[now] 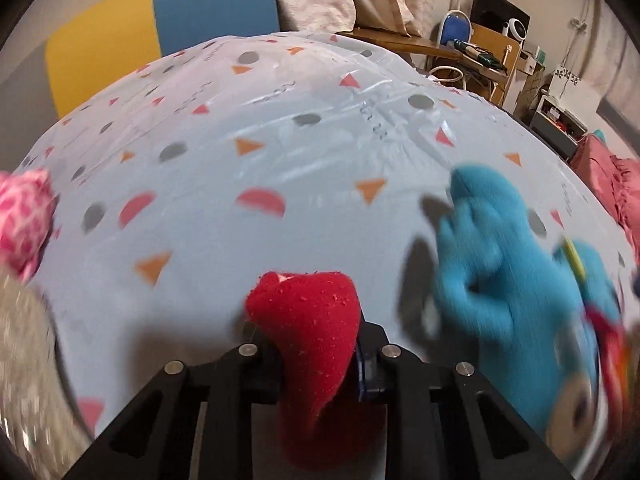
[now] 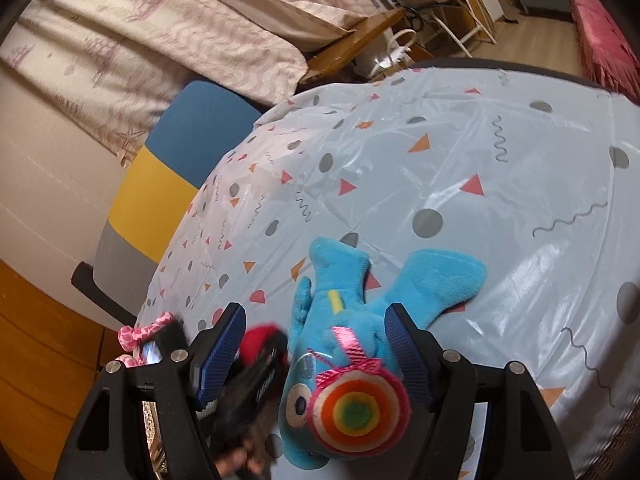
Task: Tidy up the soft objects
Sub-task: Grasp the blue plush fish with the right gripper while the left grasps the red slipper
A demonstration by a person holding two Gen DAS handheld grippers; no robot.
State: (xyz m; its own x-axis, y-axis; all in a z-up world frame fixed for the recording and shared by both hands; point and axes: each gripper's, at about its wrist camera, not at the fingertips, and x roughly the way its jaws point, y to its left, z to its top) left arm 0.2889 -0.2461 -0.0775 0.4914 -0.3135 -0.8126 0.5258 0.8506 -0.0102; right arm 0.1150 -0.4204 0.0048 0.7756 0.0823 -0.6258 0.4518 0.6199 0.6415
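Note:
My left gripper point(image 1: 316, 352) is shut on a red soft toy point(image 1: 316, 328) and holds it just above the patterned tablecloth point(image 1: 280, 140). A blue plush fish point(image 1: 500, 280) lies to its right, blurred. In the right wrist view the same blue fish point(image 2: 360, 320) lies on the tablecloth point(image 2: 480, 184) with its rainbow ring point(image 2: 356, 416) toward me. My right gripper point(image 2: 316, 344) is open, its fingers on either side of the fish's body. The red toy point(image 2: 260, 340) and the left gripper point(image 2: 248, 384) show at the lower left.
A pink-and-white soft item point(image 1: 24, 220) lies at the table's left edge, also in the right wrist view point(image 2: 140, 332). A blue, yellow and grey chair point(image 2: 168, 184) stands beyond the table. A bed with bedding point(image 2: 160, 20) is behind. Red fabric point(image 1: 612, 184) lies at the right.

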